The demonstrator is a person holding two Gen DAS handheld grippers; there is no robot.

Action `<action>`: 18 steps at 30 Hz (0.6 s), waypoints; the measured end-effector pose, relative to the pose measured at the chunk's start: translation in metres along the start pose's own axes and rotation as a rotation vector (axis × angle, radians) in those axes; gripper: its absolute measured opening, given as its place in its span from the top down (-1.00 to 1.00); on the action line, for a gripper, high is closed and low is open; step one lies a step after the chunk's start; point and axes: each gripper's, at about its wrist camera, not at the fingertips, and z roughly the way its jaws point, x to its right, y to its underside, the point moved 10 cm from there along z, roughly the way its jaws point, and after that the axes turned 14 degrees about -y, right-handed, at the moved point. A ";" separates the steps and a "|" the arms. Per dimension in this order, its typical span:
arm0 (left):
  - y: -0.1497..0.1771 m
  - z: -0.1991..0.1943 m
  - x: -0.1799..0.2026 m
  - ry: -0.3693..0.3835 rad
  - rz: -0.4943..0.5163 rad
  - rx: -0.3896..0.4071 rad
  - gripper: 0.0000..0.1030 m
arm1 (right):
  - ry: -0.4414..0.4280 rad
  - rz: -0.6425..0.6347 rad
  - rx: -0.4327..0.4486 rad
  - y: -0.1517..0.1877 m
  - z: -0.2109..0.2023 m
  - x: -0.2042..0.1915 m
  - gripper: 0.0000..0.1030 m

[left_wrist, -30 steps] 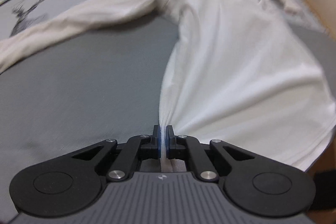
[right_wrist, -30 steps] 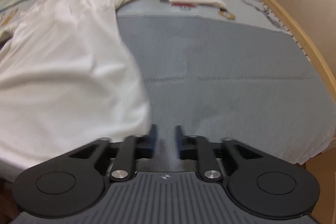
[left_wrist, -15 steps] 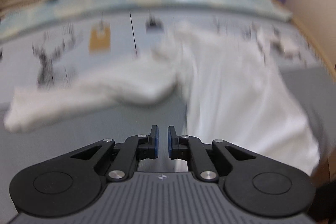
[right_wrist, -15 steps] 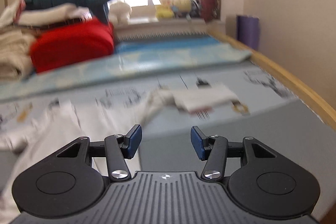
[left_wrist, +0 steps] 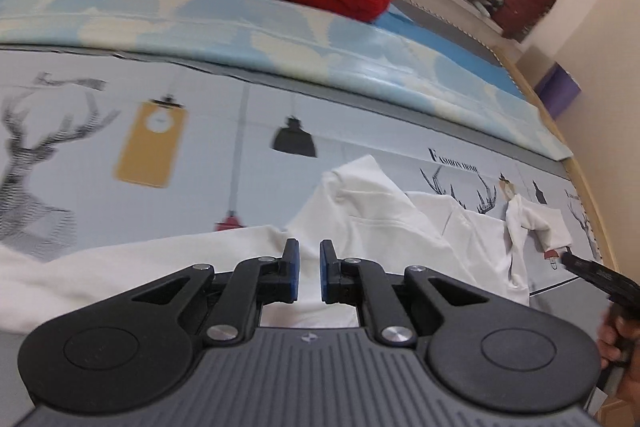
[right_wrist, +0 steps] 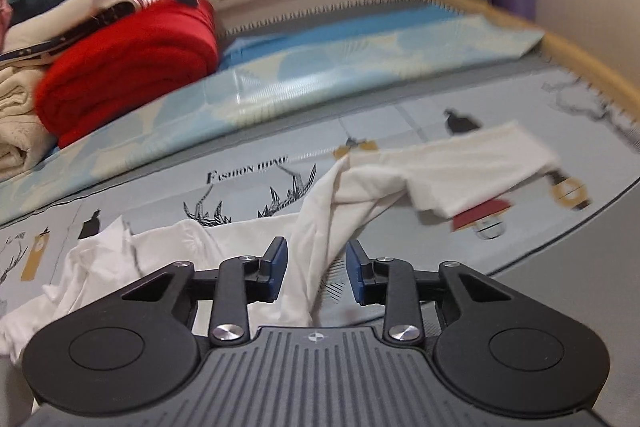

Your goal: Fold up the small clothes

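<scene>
Lying across the lower middle of both views, the white long-sleeved shirt (left_wrist: pixel 384 227) is spreading in soft, rumpled folds over a printed bedsheet (left_wrist: pixel 200 187) patterned with deer heads, hanging lamps and lettering. In the left wrist view the left gripper (left_wrist: pixel 309 273) is hovering low over the shirt's body with its blue-padded fingers (left_wrist: pixel 293 267) slightly apart, a narrow gap showing white cloth behind them; nothing is being pinched. A stitched seam is running across the fabric just right of the fingers, and one sleeve is trailing toward the right edge of the frame, where part of the other gripper and a hand are showing.

In the right wrist view the right gripper (right_wrist: pixel 316 273) is holding its fingers spread wide, and a twisted fold of the shirt (right_wrist: pixel 320 239) is passing through the gap between them without being clamped. The sleeve (right_wrist: pixel 460 167) is stretching away flat toward the right of the frame. In the upper left a thick folded red blanket (right_wrist: pixel 128 75) is sitting beside cream knit bedding (right_wrist: pixel 16 131), behind a pale blue quilt (right_wrist: pixel 320 75) with a smooth, faintly glossy surface.
</scene>
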 end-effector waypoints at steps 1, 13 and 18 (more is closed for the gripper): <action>0.002 0.011 0.006 0.011 -0.002 -0.021 0.82 | 0.002 0.011 -0.020 0.001 0.013 0.004 0.34; 0.012 0.120 0.060 -0.103 0.101 -0.141 0.21 | -0.026 -0.014 -0.168 0.019 0.117 0.008 0.09; -0.011 0.134 0.032 -0.286 0.204 -0.050 0.73 | 0.074 -0.104 -0.124 0.006 0.126 0.011 0.82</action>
